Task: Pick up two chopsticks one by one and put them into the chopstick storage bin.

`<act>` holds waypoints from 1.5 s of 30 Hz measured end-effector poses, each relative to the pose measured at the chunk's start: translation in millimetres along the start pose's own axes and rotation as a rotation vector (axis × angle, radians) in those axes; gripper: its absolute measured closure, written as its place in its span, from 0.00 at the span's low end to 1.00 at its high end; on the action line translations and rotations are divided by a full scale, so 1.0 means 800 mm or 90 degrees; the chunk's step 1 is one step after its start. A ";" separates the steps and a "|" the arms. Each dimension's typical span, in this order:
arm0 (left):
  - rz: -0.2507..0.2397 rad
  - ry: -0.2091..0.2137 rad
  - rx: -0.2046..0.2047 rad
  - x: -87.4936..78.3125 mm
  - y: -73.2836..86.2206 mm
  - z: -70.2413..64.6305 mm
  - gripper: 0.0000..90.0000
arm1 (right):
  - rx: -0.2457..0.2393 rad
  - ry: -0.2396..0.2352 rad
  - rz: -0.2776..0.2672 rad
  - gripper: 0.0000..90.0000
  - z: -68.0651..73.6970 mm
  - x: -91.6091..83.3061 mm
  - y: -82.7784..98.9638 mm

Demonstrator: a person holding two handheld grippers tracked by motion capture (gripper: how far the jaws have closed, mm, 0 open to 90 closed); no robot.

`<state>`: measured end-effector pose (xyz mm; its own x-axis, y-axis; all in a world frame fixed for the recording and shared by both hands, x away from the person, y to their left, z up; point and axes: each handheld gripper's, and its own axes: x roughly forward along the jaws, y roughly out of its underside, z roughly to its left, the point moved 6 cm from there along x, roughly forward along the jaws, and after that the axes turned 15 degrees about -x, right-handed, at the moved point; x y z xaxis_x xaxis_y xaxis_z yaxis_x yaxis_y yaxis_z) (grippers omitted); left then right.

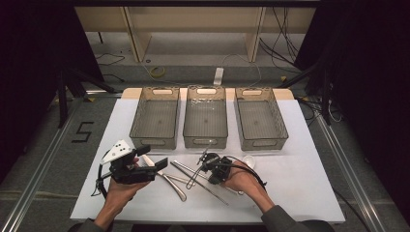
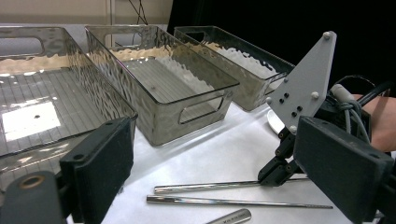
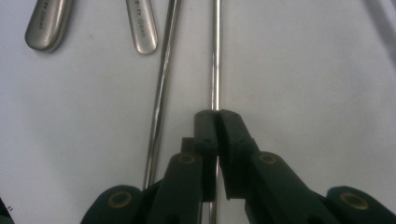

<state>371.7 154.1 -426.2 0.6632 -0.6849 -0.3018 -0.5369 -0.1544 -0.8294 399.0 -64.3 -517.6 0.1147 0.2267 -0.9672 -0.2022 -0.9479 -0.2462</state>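
While pinched tight on a thin metal rod (image 3: pixel 215 56), right tool (image 3: pixel 216 116) points down at the white worktop (image 3: pixel 303 93), jaws all but meeting around the shaft. Just beside that rod, a second rod (image 3: pixel 161 93); beyond the tips, two flat cutlery handles (image 3: pixel 46 23). Left tool (image 2: pixel 205 168) held well apart to the side, jaws wide and holding nothing. Ahead of both tools, three clear bins (image 1: pixel 205 121) in a row.
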 end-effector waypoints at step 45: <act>0.321 -0.030 0.230 0.130 0.069 -0.001 0.16 | -0.036 0.047 -0.030 0.97 -0.014 -0.049 0.001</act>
<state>410.3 73.7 -503.2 0.4009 -0.5769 -0.7117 -0.5857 0.4359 -0.6833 405.3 -76.2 -479.2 0.1951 0.2567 -0.9466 -0.1404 -0.9479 -0.2860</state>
